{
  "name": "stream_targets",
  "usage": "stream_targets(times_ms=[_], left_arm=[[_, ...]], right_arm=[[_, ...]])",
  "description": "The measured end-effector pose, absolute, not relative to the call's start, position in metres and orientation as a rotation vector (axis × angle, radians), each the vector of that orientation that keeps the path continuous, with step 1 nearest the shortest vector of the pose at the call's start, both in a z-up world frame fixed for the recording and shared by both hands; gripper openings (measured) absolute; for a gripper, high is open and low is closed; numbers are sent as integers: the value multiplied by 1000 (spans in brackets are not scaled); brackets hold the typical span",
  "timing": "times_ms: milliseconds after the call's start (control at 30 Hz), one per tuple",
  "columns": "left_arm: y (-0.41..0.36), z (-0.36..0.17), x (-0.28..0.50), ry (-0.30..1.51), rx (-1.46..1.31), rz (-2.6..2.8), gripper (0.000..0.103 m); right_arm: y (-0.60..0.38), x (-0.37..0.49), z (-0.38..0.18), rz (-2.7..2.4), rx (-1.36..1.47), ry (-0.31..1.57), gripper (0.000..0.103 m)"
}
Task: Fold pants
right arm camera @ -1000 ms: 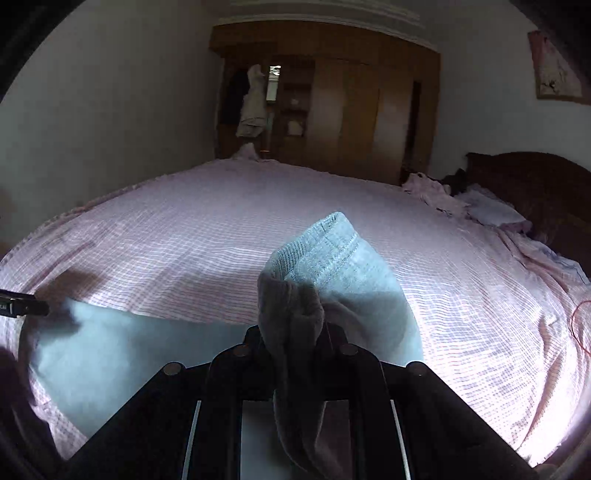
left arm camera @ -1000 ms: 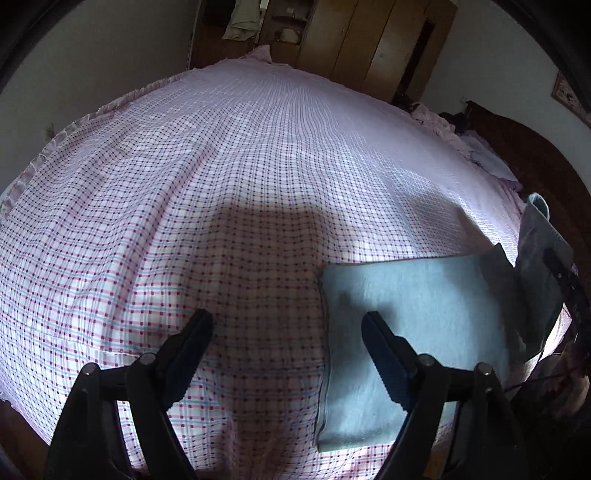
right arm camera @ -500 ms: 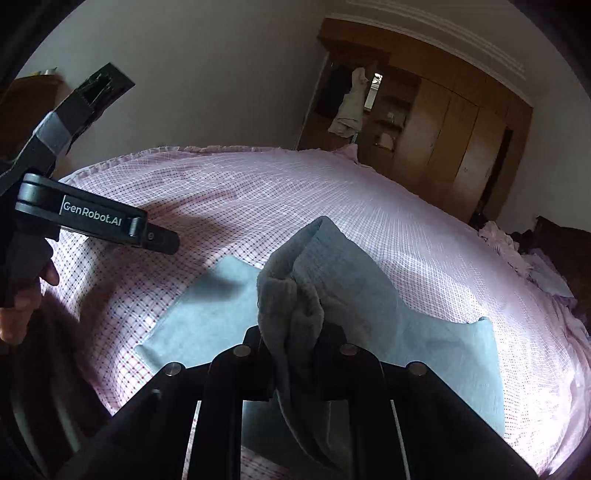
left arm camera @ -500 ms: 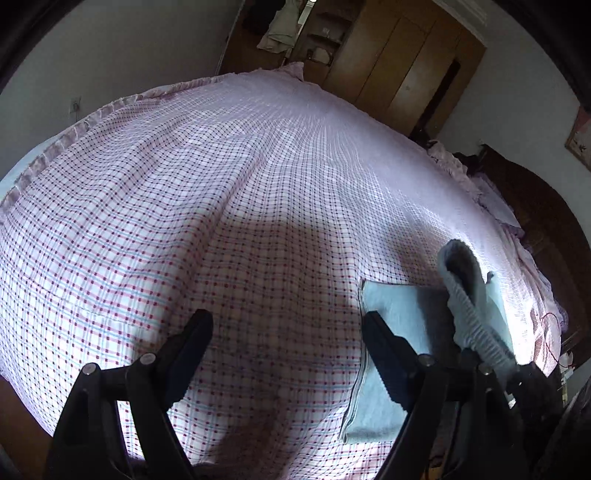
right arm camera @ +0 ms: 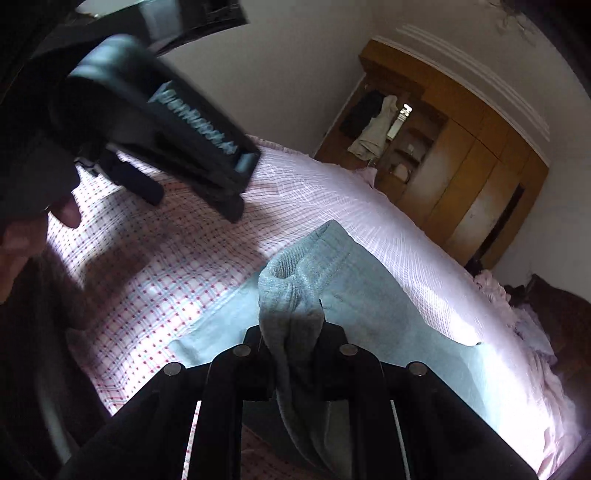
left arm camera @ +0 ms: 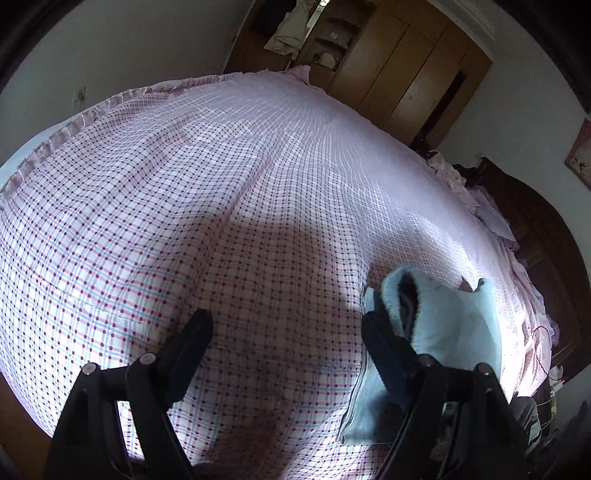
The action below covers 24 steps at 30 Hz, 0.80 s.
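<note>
Light grey-blue pants (right arm camera: pixel 413 332) lie on a pink checked bedsheet (right arm camera: pixel 155 280). My right gripper (right arm camera: pixel 291 332) is shut on their ribbed end (right arm camera: pixel 295 280), which is lifted and doubled back over the flat part. In the left wrist view the raised end (left arm camera: pixel 443 317) stands just right of my left gripper (left arm camera: pixel 286 332). That gripper is open over bare sheet (left arm camera: pixel 258 221) with nothing between its fingers; its right finger (left arm camera: pixel 384 347) hides part of the pants. From the right wrist view the left gripper (right arm camera: pixel 195 203) looms blurred at upper left, held by a hand (right arm camera: pixel 22 236).
A wooden wardrobe (left arm camera: pixel 406 85) with hanging clothes (left arm camera: pixel 291 29) stands beyond the bed's far end. A dark headboard (left arm camera: pixel 535 229) and crumpled pink bedding (left arm camera: pixel 480 206) are at the right. The bed's near edge runs just under both grippers.
My right gripper has carried the pants end left and lower, over the flat part and close to the left gripper, rolling as it went. The left gripper shifted a little and rolled, still open.
</note>
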<state>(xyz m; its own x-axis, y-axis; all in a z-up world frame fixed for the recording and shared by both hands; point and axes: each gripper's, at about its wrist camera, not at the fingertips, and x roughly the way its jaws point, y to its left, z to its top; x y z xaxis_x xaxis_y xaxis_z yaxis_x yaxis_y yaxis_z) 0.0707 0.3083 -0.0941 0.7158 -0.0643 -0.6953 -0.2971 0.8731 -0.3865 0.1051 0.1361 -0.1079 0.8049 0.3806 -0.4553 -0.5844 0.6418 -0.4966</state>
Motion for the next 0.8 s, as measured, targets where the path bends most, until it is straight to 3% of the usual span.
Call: stream_targets(times_ms=[333,600,700,767,800], left_arm=[[307,-95,75,769,-501,133,86],[310,-96,79,772,-508,131,86],[312,-96,80,765,-519,125,86],[315,-96,80,761,-537,116,86],[318,-98,80,760,-551,102,86]], right_arm=[[145,104,-131,544,-712,354,8],[160,82,-140,472,-766,316,17],[159,68,-136,521,-754,316,27],[156,56,-127,619,-691,338,53],[156,54,-123,674,-662,353,59]])
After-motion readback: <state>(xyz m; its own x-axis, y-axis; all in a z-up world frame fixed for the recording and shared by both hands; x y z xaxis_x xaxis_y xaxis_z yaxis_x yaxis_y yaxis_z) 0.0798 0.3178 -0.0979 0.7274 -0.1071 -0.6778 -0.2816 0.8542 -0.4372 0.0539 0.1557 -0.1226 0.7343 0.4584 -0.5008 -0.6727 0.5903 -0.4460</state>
